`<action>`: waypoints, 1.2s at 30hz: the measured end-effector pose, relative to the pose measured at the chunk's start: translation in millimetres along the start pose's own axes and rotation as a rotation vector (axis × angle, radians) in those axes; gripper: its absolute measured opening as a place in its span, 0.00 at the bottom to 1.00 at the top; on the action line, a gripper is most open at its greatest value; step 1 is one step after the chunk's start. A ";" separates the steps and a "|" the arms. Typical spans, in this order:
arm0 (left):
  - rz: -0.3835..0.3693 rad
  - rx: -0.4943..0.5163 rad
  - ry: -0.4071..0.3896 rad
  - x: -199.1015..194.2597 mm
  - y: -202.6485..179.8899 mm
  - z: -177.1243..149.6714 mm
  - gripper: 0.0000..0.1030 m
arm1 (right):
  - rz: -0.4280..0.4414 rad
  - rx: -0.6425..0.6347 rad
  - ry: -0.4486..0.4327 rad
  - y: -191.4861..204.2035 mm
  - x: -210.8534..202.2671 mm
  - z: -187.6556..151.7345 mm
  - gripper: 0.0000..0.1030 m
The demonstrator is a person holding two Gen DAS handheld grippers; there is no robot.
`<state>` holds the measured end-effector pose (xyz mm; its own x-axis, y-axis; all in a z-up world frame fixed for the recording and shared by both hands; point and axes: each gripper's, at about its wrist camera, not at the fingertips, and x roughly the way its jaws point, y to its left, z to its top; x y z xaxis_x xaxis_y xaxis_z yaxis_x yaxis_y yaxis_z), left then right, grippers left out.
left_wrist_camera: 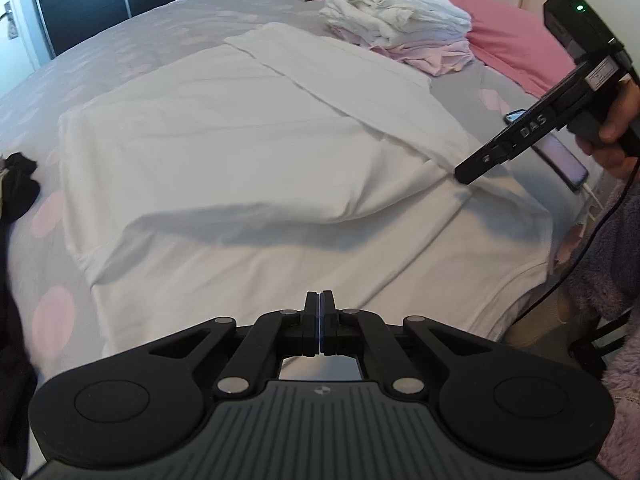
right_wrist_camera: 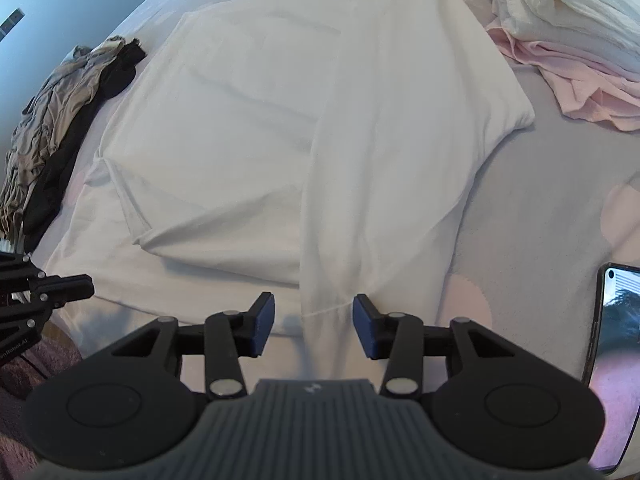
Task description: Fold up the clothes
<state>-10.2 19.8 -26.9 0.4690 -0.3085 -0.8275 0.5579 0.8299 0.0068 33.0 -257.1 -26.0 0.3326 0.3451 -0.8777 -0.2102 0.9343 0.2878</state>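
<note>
Lying spread on the bed point(left_wrist_camera: 132, 40), the white garment point(left_wrist_camera: 248, 128) has both side panels folded inward, just in front of the folded stack point(left_wrist_camera: 396, 28). Left claw point(left_wrist_camera: 320, 322) is fully closed on nothing, over the near hem; right claw point(right_wrist_camera: 314, 326) is half open astride the right fold, pads clear (no grip). Risk: closing there pinches one layer, dragging the fold open.

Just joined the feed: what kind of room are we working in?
Most likely a bedroom: the white garment lies on a grey spotted bedspread, with a pink pillow and a folded laundry pile beyond.
</note>
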 end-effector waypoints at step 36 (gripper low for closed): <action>-0.148 -0.094 0.082 12.6 1.1 -16.3 0.03 | -0.049 -0.049 -0.083 31.8 -2.4 45.0 0.49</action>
<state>-14.8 24.4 -46.4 0.3270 -0.3946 -0.8587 0.5482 0.8193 -0.1677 66.9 -224.3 2.4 0.4184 0.3068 -0.8549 -0.2359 0.9456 0.2239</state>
